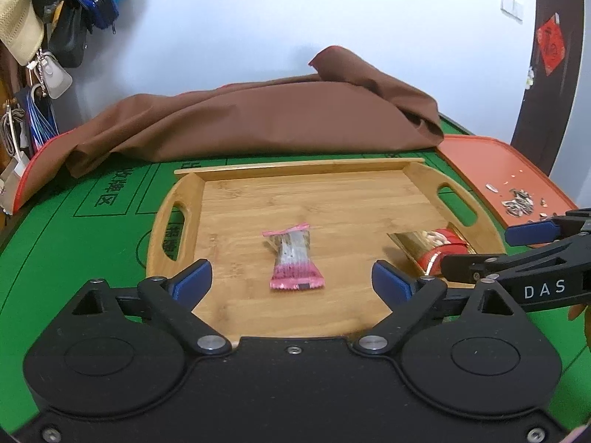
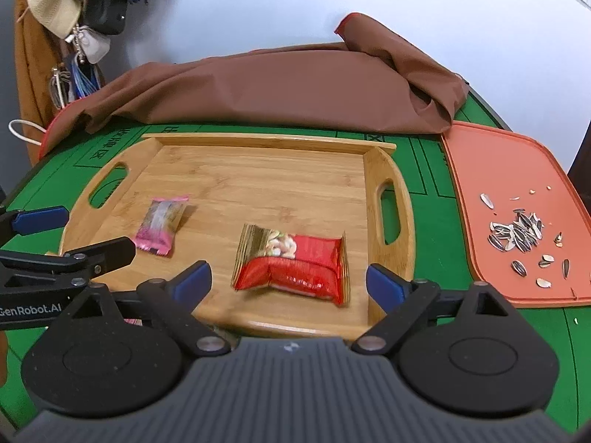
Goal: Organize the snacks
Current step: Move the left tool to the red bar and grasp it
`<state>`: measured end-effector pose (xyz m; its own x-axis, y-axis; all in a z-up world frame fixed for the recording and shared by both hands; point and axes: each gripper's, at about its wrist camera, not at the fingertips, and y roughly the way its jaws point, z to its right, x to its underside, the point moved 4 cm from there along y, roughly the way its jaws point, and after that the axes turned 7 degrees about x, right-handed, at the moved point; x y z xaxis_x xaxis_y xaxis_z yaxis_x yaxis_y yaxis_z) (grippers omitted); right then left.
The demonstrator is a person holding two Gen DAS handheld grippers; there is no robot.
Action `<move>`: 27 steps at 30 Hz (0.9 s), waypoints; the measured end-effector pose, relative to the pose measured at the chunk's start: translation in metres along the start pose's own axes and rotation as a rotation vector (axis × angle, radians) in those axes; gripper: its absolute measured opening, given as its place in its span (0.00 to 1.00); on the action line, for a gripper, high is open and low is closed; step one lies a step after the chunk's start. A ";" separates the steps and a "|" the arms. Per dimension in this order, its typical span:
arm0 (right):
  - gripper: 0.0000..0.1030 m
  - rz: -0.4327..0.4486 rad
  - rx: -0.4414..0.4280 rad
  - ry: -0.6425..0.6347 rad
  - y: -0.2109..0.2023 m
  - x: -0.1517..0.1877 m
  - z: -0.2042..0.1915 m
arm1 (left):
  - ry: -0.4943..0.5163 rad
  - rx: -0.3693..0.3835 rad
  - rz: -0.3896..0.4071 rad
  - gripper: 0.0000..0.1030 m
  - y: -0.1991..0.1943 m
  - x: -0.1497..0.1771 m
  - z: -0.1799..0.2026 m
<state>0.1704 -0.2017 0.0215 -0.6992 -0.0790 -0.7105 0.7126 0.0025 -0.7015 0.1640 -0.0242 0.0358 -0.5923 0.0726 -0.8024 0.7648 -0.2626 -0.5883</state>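
A pink snack packet [image 1: 294, 260] lies in the middle of the wooden tray [image 1: 258, 317]; it also shows in the right wrist view [image 2: 161, 224] on the tray's [image 2: 258, 184] left part. A red and gold snack packet [image 2: 291, 263] lies on the tray's right part, partly hidden in the left wrist view [image 1: 432, 249]. My left gripper [image 1: 291, 282] is open and empty just in front of the pink packet. My right gripper [image 2: 289, 282] is open and empty, with the red packet between its spread fingers.
A brown cloth [image 1: 258, 114] is heaped along the back of the green table [image 1: 74, 243]. An orange board [image 2: 517, 199] with sunflower seeds [image 2: 517, 236] lies to the right of the tray. Bags and a hat hang at the far left.
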 end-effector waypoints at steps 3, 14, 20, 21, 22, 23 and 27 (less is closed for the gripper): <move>0.93 0.019 -0.007 -0.011 -0.009 0.008 -0.002 | -0.001 0.013 0.017 0.93 -0.012 0.007 0.003; 0.94 0.045 -0.051 -0.031 -0.037 0.051 -0.006 | -0.019 0.054 0.057 0.96 -0.054 0.051 0.008; 0.95 0.046 -0.065 -0.053 -0.050 0.081 -0.010 | -0.028 0.043 0.047 0.96 -0.065 0.074 0.007; 0.95 0.047 -0.066 -0.057 -0.052 0.085 -0.011 | -0.033 0.043 0.045 0.96 -0.066 0.077 0.006; 0.95 0.049 -0.067 -0.062 -0.054 0.089 -0.012 | -0.040 0.043 0.042 0.96 -0.067 0.080 0.006; 0.95 0.052 -0.068 -0.068 -0.056 0.094 -0.012 | -0.043 0.046 0.034 0.96 -0.068 0.083 0.005; 0.95 0.052 -0.085 -0.081 -0.065 0.108 -0.016 | -0.053 0.049 0.015 0.96 -0.069 0.094 0.004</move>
<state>0.0482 -0.1946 -0.0104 -0.6519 -0.1567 -0.7419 0.7382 0.0927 -0.6682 0.0543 -0.0034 0.0010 -0.5944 0.0179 -0.8040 0.7610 -0.3106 -0.5696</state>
